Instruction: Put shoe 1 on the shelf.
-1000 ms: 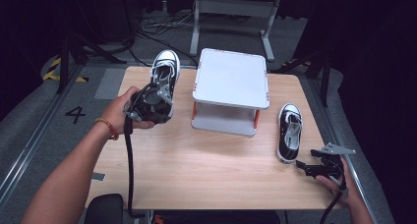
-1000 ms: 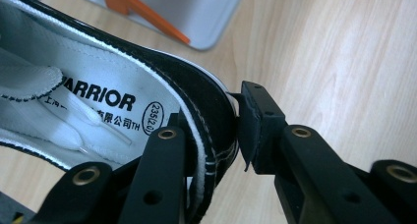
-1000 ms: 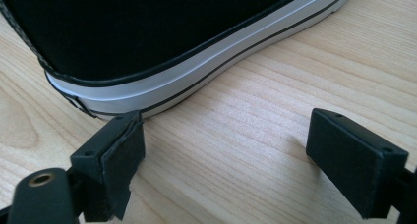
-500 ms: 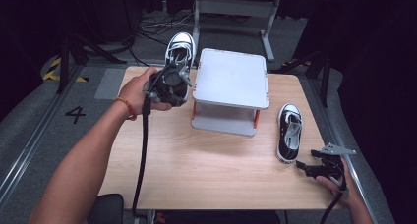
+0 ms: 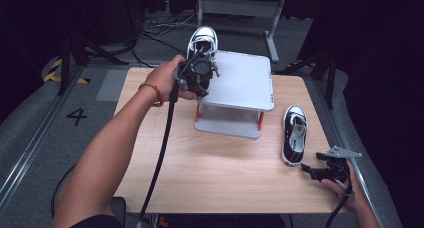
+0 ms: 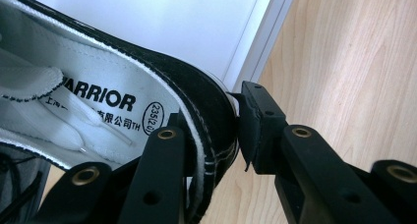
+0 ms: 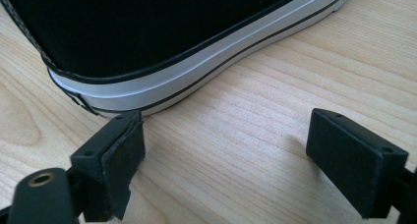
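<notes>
Lifted off the table's far left corner toward the white stand (image 5: 240, 80), left gripper (image 5: 196, 73) fingers clamped on one sneaker (image 5: 203, 39); right gripper (image 5: 325, 173) fingers apart beside the other sneaker (image 5: 295, 134).

A: Surface? 
B: Light wooden table (image 5: 220, 173), grain running across it. 
A: Floor markings? 
B: A painted number 4 (image 5: 76, 116) on grey floor left of the table; yellow-black hazard tape (image 5: 56, 74) farther back. 
A: Behind the table? 
B: Grey metal frame (image 5: 250, 10) and loose cables (image 5: 155, 30) on the floor, background dark.
</notes>
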Demonstrator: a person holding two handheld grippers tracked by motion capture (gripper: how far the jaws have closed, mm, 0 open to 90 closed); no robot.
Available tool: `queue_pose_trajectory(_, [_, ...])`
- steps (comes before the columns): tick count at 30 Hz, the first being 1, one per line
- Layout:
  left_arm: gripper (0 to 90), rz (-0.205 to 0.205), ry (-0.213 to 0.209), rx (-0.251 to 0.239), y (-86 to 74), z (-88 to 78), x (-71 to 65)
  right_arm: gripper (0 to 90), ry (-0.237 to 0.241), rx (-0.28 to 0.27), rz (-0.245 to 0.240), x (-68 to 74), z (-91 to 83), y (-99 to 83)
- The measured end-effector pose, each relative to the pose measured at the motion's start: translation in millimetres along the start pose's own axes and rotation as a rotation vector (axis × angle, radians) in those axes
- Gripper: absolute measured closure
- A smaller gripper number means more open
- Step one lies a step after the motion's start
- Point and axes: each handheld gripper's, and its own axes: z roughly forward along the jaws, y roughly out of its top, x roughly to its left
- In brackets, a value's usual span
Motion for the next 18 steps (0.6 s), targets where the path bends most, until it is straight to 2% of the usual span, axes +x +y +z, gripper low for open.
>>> queue_pose_trajectory(3, [72.9,0.002,0.008,0.010,9.9,7.1,1.5,14.8,-0.002,0.000,0.001,0.4,-0.1,-0.1])
queue_pose_trajectory(10, [72.7,0.016,-0.016,0.040,28.8,21.2,8.8,14.8,-0.003,0.003,0.005,1.5,-1.4,-1.1])
queue_pose_trajectory(18, [72.3,0.007,-0.065,0.040,41.0,39.8,19.4,14.8,-0.002,0.001,0.005,1.7,-1.7,-1.4])
